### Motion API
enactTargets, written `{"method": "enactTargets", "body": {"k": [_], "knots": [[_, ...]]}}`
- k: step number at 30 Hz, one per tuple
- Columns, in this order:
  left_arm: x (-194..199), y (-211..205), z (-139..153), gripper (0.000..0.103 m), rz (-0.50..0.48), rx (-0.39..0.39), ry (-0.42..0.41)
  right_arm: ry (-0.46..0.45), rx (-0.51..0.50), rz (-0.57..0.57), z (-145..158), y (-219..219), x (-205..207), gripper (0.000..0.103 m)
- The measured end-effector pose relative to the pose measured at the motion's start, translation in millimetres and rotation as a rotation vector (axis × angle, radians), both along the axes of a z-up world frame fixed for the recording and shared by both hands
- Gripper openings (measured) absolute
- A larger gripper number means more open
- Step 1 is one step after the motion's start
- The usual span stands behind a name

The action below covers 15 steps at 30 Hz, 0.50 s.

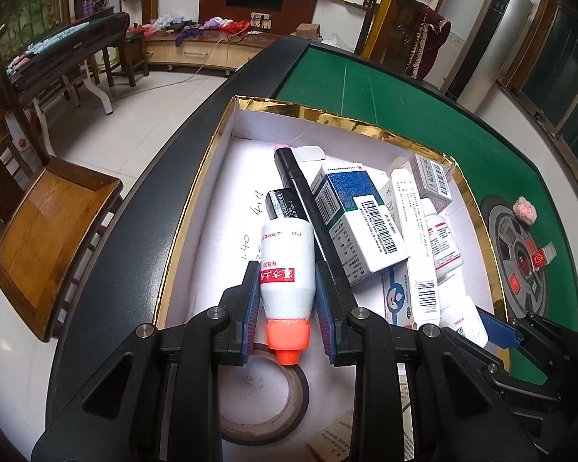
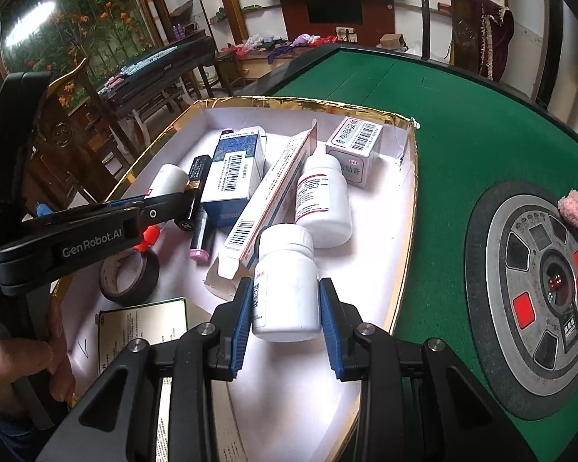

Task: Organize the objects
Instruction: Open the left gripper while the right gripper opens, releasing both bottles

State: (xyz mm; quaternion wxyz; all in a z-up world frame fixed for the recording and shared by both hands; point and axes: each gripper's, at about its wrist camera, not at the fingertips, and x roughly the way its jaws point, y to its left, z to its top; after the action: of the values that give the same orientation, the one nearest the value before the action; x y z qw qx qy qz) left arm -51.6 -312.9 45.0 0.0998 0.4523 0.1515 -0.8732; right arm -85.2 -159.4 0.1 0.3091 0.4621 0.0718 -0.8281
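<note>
Your pictures are bright and sharp. Edges bend round and go dark. A window (image 2: 27, 23) glares white.

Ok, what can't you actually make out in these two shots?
- Tape roll: near half hidden by the left gripper, left wrist view.
- Leaflet: print too small, lower part behind the right gripper.
- White bottle: whether the fingers press it, unclear.
</note>
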Motion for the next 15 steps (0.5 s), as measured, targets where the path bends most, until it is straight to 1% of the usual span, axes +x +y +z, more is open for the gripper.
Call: {"method": "enactTargets", "body": {"k": [10,12,15], "knots": [[-1.1,6.1,1.4,0.027,0.000,-0.045,-0.004,0.008,0.021,0.003,-3.7,-5.3,-1.7,0.033],[-1.1,5.8,1.4,0.030,0.004,-0.051,-0.006,0.009,0.026,0.005,-4.7,-6.8,-1.1,0.033],[-1.2,5.7,1.6,0.030,0.006,-0.056,-0.008,0.007,0.026,0.007,-5.1,-8.9,-0.9,0.033]]}}
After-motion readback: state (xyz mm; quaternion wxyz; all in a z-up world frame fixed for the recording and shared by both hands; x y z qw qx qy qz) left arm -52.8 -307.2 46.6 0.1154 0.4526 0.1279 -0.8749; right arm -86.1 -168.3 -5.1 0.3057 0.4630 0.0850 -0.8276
